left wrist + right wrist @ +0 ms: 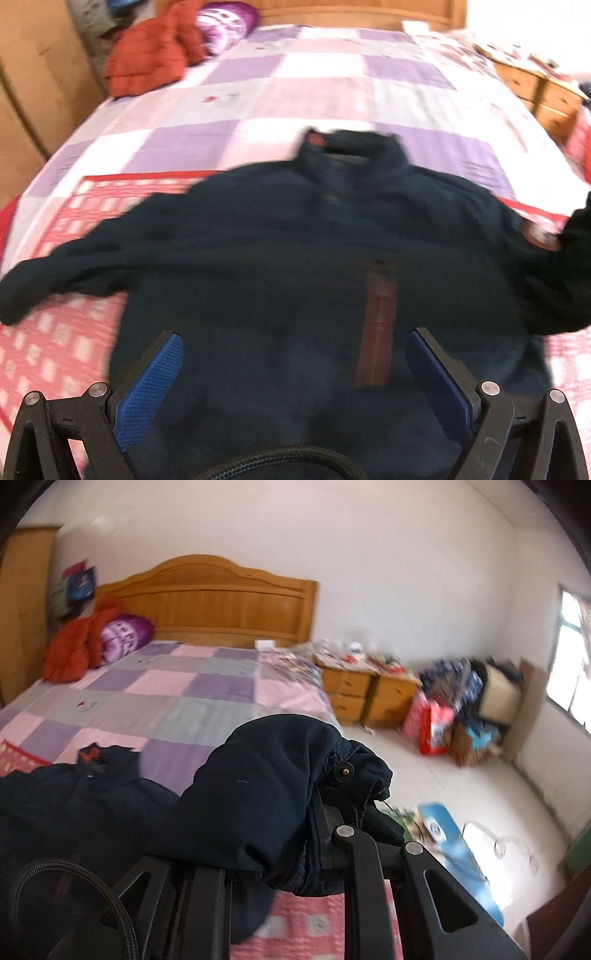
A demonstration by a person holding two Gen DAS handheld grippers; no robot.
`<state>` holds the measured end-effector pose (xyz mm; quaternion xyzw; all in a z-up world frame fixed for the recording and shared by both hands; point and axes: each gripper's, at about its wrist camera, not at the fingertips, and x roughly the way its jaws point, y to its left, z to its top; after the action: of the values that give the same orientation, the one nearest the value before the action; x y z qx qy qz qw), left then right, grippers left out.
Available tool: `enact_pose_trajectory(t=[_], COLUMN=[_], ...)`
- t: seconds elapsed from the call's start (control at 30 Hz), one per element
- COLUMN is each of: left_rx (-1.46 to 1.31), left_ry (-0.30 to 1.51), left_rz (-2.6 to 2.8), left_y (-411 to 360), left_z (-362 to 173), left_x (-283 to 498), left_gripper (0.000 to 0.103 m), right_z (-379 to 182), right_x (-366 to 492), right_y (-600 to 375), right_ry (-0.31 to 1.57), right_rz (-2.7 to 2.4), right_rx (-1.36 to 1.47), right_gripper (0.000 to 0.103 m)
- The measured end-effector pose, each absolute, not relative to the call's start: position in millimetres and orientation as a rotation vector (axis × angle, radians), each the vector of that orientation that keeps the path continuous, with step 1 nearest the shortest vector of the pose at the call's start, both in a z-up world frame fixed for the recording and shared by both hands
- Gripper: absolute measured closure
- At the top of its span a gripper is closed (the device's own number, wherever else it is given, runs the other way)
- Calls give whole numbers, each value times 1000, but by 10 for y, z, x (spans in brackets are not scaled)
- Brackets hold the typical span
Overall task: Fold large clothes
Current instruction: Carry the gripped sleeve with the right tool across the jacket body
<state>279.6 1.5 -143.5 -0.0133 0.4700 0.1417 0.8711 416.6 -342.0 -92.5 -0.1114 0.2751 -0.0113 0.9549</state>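
Jacket sleeve (258, 794) — in right tongs (325, 805).

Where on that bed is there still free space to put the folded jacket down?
The checked quilt lies bare between the navy jacket and the headboard. The far-left corner is crowded by the red coat and purple pillow.

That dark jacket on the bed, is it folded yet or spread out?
Mostly spread: the dark jacket lies flat with one sleeve out sideways, while the right tool holds the other sleeve's cuff lifted.

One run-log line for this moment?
jacket flat on bed | left gripper open above hem | right gripper shut on sleeve
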Motion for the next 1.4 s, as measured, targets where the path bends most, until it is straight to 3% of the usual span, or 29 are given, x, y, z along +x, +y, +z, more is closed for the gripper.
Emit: enact_pose_trajectory(t=[0.13,0.27,0.57,0.6,0.73,0.83,1.03,1.27,1.4], left_rx=[-21,-32,-38,-40,-67,-84,-106,-132,-142], left_ry=[974,970,976,978,1000,1000,975,943,938], left_rz=[361,419,504,505,505,494,476,500,521], left_y=[739,1423,2417,2456,2529,2487,2428,2568,2667], left_z=[-1384,-1383,-1565,-1580,-1724,-1745,-1594,-1376,-1327], left_x=[2611,2428,2163,2145,2157,2187,2226,2172,2120], left_gripper=[4,4,4,4,4,4,4,4,4], right_z=[-1023,-1507,-3386,-3562,-3988,-4005,-3739,-3414,-3092], right_x=[4346,4547,4449,4408,4187,4112,4088,3903,3935], right_y=[-2208,-1007,1084,1207,1416,1458,1584,1748,1988], right_ry=[567,595,586,558,359,252,225,129,111], right_rz=[-11,-36,-13,-27,-90,-70,102,283,286], right_rx=[-359,-536,-1261,-1341,-1607,-1711,-1890,-2141,-2098], right_gripper=[83,83,77,72,35,22,3,0,0])
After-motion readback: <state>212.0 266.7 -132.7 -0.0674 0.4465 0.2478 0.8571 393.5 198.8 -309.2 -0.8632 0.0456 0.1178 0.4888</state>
